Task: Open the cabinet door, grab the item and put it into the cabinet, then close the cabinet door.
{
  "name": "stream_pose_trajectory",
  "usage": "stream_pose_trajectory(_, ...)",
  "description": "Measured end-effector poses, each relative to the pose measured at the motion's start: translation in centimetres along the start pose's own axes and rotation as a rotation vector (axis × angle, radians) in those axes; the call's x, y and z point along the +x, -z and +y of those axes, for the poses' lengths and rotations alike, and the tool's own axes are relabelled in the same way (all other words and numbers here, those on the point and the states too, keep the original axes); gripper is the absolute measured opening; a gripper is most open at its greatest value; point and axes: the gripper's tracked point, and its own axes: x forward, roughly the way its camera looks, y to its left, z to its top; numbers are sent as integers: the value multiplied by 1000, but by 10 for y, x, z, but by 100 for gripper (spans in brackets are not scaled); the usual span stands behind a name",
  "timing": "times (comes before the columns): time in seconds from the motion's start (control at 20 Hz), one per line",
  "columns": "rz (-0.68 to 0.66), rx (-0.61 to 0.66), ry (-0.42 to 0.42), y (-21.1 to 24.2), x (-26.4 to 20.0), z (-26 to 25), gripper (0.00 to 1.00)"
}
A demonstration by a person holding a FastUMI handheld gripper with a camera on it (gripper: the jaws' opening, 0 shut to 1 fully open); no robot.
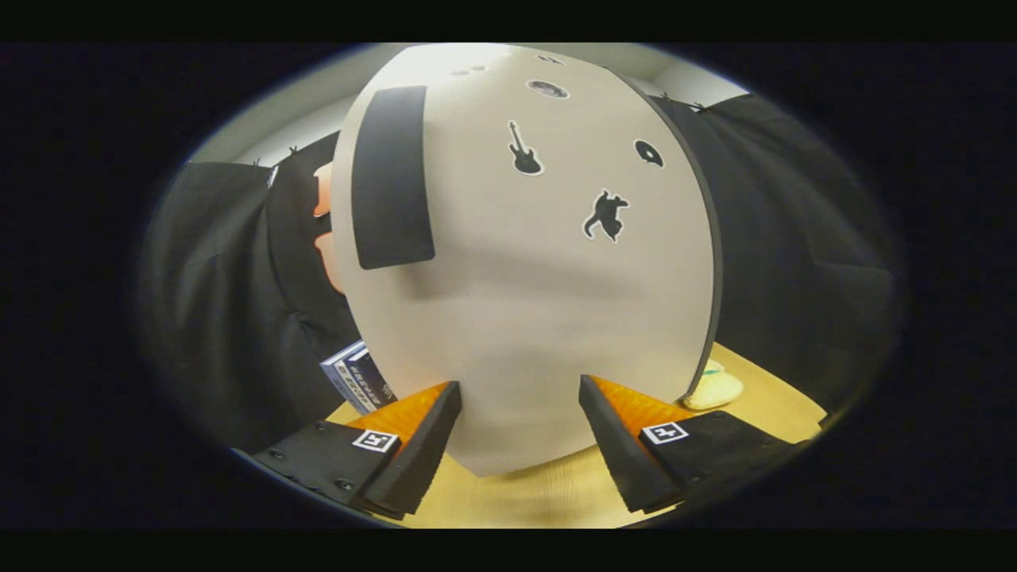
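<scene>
The gripper [520, 397] sits low over the wooden counter [524, 496], its jaws spread wide and pinching nothing. Just ahead of the fingers [421, 429] stands the cabinet [524, 318] — pale grey, door closed, with a long black handle [392, 176] at its upper left and small black stickers of a guitar [524, 149] and a cat [605, 215] on the front. A blue box [357, 375] stands beside the cabinet's left side, beyond the left finger. A cream-coloured item [713, 388] lies on the counter at the cabinet's right side — too hidden to identify.
</scene>
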Motion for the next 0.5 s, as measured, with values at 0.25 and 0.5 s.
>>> stream_pose_trajectory(0.25, 12, 7, 45, -6, 35, 16, 96)
stream_pose_trajectory(0.5, 8, -13, 94, -7, 53, 17, 96)
